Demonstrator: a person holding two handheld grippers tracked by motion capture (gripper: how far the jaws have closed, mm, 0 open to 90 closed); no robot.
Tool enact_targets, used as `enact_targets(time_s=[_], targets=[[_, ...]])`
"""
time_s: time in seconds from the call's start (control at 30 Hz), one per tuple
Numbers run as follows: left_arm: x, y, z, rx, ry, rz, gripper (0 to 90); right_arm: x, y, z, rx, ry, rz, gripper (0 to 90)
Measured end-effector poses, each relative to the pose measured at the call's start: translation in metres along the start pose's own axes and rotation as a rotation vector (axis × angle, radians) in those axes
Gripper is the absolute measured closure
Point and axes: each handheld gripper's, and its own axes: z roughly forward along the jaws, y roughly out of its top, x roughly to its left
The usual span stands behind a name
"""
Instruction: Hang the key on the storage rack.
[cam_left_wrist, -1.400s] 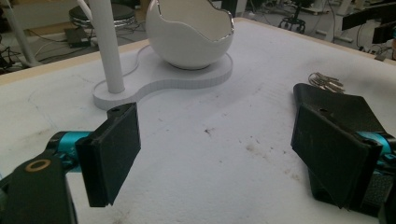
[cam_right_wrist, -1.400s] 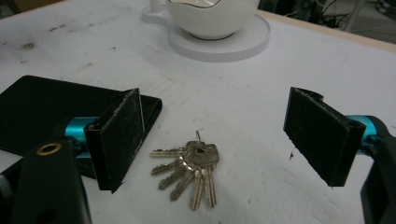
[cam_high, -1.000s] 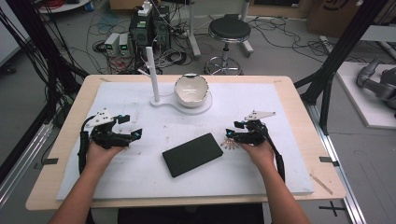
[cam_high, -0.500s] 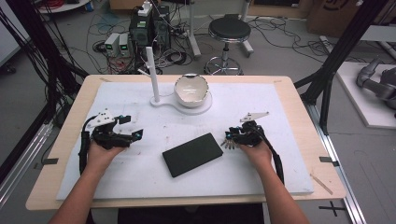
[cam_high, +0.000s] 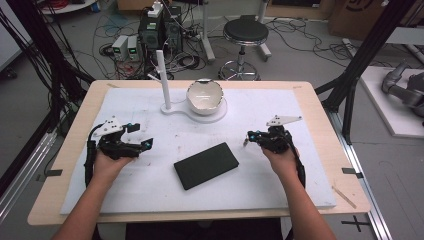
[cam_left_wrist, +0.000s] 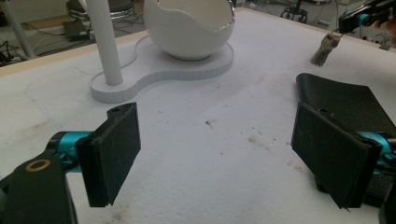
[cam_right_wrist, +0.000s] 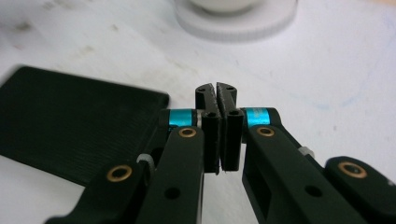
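White tabletop: empty cracked-rim bowl; right gripper pinches a small brush; left gripper open.

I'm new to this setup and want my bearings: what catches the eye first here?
A white eggshell-shaped bowl sits on a white base plate with an upright post at the far middle of the white-covered table. A flat black rectangular slab lies mid-table. The right tongs, shut on a small metal keyring-like object, hang beside it; the left tongs gape open.
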Motion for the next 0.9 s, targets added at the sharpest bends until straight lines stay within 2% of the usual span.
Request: enact_targets(time_s=[0.07,0.1,0.23,0.3,0.33,0.37,0.4,0.43,0.57,0.6,0.63,0.7,0.9], targets=[[0.001,0.0,-0.002,-0.007,0.003,-0.006,15.8,0.004,0.014,-0.011,-0.027,0.015,-0.013,90.0],[0.001,0.0,-0.002,-0.007,0.003,-0.006,15.8,0.004,0.014,-0.011,-0.027,0.015,-0.013,90.0],[0.001,0.001,-0.003,-0.011,0.003,-0.005,15.8,0.012,0.044,-0.024,-0.064,0.043,-0.07,89.9],[0.0,0.001,-0.003,-0.013,0.0,-0.004,15.8,0.013,0.05,-0.026,-0.067,0.042,-0.078,89.9],[0.0,0.001,-0.003,-0.012,0.0,-0.003,15.8,0.015,0.061,-0.03,-0.079,0.054,-0.089,89.9],[0.0,0.001,-0.003,-0.008,-0.003,-0.003,15.8,0.015,0.061,-0.03,-0.079,0.054,-0.089,89.9],[-0.001,0.001,-0.003,-0.005,-0.003,-0.003,15.8,0.017,0.071,-0.032,-0.088,0.074,-0.102,89.9],[-0.001,0.001,-0.003,-0.002,-0.005,-0.001,15.8,0.017,0.071,-0.032,-0.088,0.074,-0.102,89.9],[-0.001,0.001,-0.003,-0.002,-0.003,0.001,15.8,0.019,0.09,-0.032,-0.095,0.093,-0.131,89.9],[-0.001,0.001,-0.004,-0.001,-0.001,0.001,15.8,0.021,0.098,-0.031,-0.101,0.11,-0.15,89.9],[-0.001,0.001,-0.004,-0.001,0.0,0.001,15.8,0.021,0.098,-0.031,-0.101,0.11,-0.15,89.9],[0.0,0.001,-0.004,0.002,0.004,0.001,15.8,0.027,0.11,-0.027,-0.1,0.12,-0.179,89.9],[0.0,0.001,-0.005,-0.001,0.006,0.005,15.8,0.037,0.132,-0.02,-0.101,0.133,-0.206,89.9]])
